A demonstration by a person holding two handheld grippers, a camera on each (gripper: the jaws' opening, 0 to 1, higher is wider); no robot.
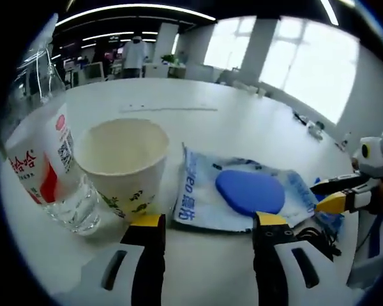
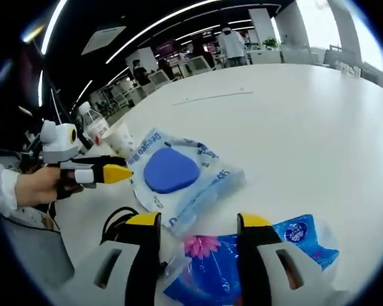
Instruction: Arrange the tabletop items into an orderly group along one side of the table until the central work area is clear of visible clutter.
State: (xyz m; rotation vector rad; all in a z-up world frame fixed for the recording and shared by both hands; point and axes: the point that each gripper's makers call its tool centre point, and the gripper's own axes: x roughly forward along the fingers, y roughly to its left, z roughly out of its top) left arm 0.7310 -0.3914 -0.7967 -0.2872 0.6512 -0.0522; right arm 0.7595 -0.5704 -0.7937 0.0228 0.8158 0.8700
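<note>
While both tongs [image 1: 207, 231] [image 2: 200, 224] gape, the wipes pack [image 1: 242, 194] lies just ahead.

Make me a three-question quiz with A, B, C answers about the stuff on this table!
1. Where is the paper cup?
A. Right beside the water bottle
B. On top of the wipes pack
C. Lying on the floor

2. What colour is the oval lid on the wipes pack?
A. Red
B. Blue
C. Green

3. How is the left hand-held gripper?
A. Shut on the cup
C. Shut on the bottle
B. Open, holding nothing

Answers:
1. A, the cup stands upright next to the bottle in the left gripper view.
2. B, the lid is plain blue in both views.
3. B, its jaws stand apart with only bare table between them.
</note>
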